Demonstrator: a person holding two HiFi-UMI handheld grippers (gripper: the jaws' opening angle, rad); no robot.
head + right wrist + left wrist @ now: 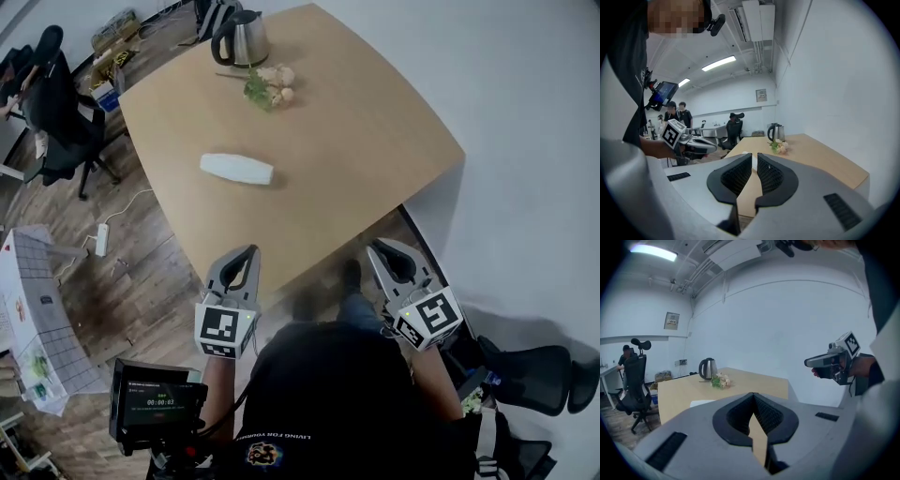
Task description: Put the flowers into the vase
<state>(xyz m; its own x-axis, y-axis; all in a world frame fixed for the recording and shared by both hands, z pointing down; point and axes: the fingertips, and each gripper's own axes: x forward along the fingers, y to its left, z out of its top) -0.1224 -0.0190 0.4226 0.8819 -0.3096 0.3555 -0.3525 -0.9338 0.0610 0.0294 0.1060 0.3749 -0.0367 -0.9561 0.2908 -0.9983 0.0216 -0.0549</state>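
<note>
In front of the near table (pixel 394 159) edge, the left gripper (pixel 250 253) and the right gripper (pixel 377 247) are held closed, with nothing between the jaws. The flowers (pixel 270 86) are lying at the far end, just beside the kettle (pixel 240 37). The white object lying on its side mid-table is probably the vase (pixel 236 168). It should be stood upright first, and the jaws opened before the stems are taken. The kettle could be knocked. An office chair (pixel 66 122) stands well apart.

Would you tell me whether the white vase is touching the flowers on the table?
Apart. The head view shows bare tabletop between the vase, lying on its side, and the flowers.
</note>
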